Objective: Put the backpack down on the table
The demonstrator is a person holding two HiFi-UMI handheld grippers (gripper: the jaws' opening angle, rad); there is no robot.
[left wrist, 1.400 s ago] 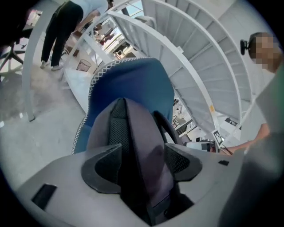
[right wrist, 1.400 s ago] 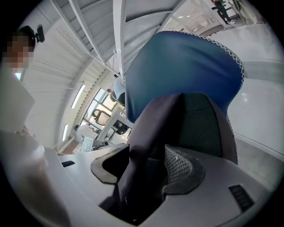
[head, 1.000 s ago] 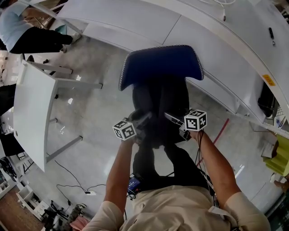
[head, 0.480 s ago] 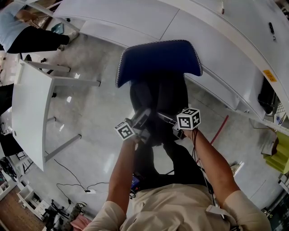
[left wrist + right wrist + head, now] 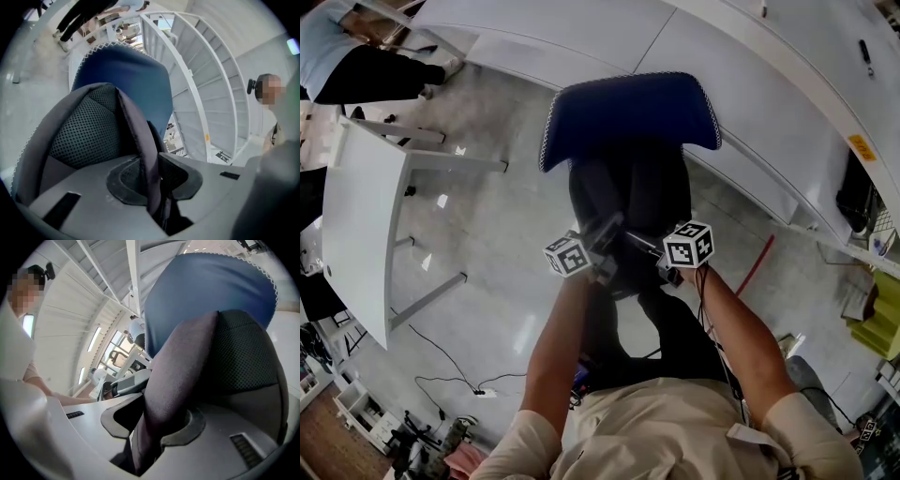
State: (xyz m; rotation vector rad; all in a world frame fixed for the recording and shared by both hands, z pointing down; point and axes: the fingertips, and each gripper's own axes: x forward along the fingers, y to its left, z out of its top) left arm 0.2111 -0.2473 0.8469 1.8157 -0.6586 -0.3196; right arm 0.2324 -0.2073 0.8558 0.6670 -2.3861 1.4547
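No legible txt, nos. or brands anywhere. Small orange-yellow sticker (image 5: 860, 147) on white curved tabletop (image 5: 741, 66): print too small/blurred to read.

Backpack (image 5: 628, 202) is right in front of me, up against the chair (image 5: 628, 112) behind it. Long table (image 5: 581, 37) runs behind the chair & off to the right. Small table (image 5: 356, 234) sits well left, w/ another person (image 5: 347, 66) behind it, far left corner.

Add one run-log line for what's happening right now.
step: grasp backpack | left gripper: jaws closing on strap | right gripper: jaws closing on second strap | backpack: against chair
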